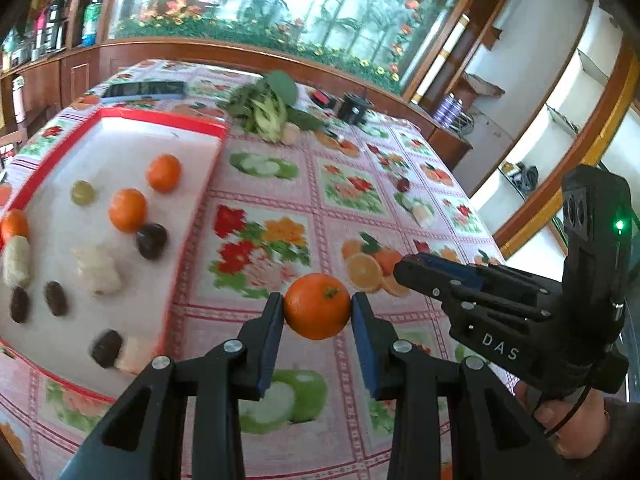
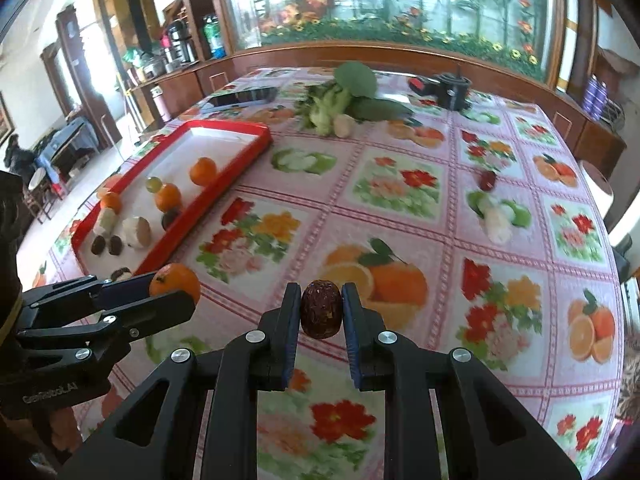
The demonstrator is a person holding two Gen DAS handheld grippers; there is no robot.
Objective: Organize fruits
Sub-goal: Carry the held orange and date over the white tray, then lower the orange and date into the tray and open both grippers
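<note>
My left gripper (image 1: 317, 305) is shut on an orange (image 1: 317, 306) and holds it above the flowered tablecloth; the same orange (image 2: 175, 279) shows in the right wrist view. My right gripper (image 2: 321, 312) is shut on a dark brown date (image 2: 321, 314), also lifted off the table. A red-rimmed white tray (image 1: 132, 148) lies to the left with several oranges, a green grape, dark dates and pale pieces on it. The tray (image 2: 236, 168) sits at the far left in the right wrist view. One red date (image 2: 487, 180) and a pale piece (image 2: 498, 224) lie loose on the cloth to the right.
Leafy greens (image 1: 264, 108) with a pale bulb lie at the far side of the table, next to a black cylinder (image 1: 354, 109) and a dark phone (image 1: 144, 90). A wooden ledge runs behind. A hand (image 1: 576, 420) holds the right gripper's handle.
</note>
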